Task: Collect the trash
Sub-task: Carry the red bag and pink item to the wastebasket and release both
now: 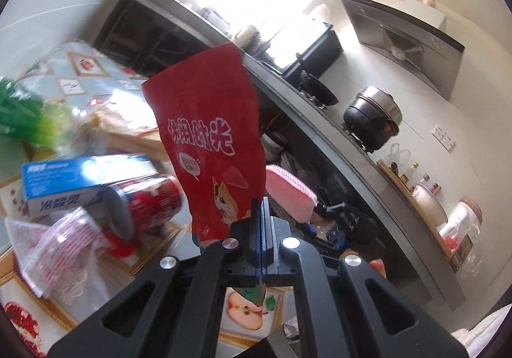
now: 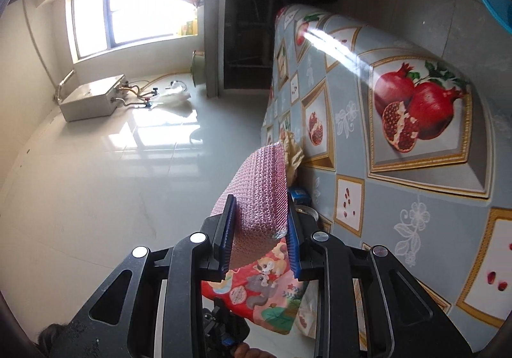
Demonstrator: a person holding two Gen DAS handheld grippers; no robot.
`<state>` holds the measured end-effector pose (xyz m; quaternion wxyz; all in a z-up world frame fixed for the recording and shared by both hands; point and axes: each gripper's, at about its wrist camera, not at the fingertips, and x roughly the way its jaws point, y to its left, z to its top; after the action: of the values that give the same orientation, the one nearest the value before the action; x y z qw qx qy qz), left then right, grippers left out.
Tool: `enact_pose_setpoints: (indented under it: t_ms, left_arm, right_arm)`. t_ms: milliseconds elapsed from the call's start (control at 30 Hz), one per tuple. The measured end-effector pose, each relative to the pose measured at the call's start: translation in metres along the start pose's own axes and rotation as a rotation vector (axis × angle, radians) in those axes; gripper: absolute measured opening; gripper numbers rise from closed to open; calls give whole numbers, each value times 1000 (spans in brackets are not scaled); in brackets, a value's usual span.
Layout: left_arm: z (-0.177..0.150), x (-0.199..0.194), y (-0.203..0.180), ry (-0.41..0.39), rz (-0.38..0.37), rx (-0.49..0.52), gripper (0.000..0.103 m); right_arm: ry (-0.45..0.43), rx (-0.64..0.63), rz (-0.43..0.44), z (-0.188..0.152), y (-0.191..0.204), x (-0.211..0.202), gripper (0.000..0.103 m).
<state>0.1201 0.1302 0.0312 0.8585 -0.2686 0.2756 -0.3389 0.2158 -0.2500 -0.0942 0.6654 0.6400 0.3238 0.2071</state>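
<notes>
Two grippers are each carrying one piece of trash. At the lower centre of the left wrist view, the left gripper (image 1: pixel 260 217) has its fingers pressed together, pinching the lower edge of a red foil snack pouch with white lettering and a cartoon cat (image 1: pixel 211 134), which stands up in the middle of the frame. In the right wrist view, the right gripper (image 2: pixel 260 226) has its fingers (image 2: pixel 228 230) partly spread and clamped on both sides of a pink foam-net fruit sleeve (image 2: pixel 259 188) at centre frame. On the fruit-patterned tabletop (image 1: pixel 96 76) at left lie one blue-and-white box (image 1: pixel 64 185), one red drink can (image 1: pixel 144 201) and one red-striped plastic bag (image 1: pixel 60 249).
</notes>
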Motion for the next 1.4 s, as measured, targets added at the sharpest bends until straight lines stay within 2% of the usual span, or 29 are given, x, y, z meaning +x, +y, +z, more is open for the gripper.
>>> enact_pose_setpoints:
  t_ms: [167,367,633,833,933,1067,1200,1333,1400]
  left_arm:
    - [12,20,-25,25,-58,52,0]
    - [24,64,-69,80,-148,133,0]
    - [20,165,-130,250,-254,208,0]
    - [1,248,-161,405,-284,230,0]
    - [-17,302,-179,500,-256,276,0]
    - [-48,364,-192,592,-161,376,0]
    - [-85,423,-198,680,-68,499,0]
    - [-122,489,-196,781,33,582,0]
    - [-135,518,-191,802,81,576,0]
  right_arm:
    - [-75,19,24,4,-13,-39,26]
    - [-222,42,55,14,-30,-107,26]
    - [-422,116,58,25,-76,-184,26]
    - [-535,207,29,33,-127,-215,26]
    - [-585,257,-1,39,-151,-224,27]
    - [-651,319,-50,56,-188,-230,27]
    - [-698,368,-104,82,-218,-219,27]
    - [-727,385,-189,121,-241,-206,29]
    - [-730,372,-280,145,-252,-193,31]
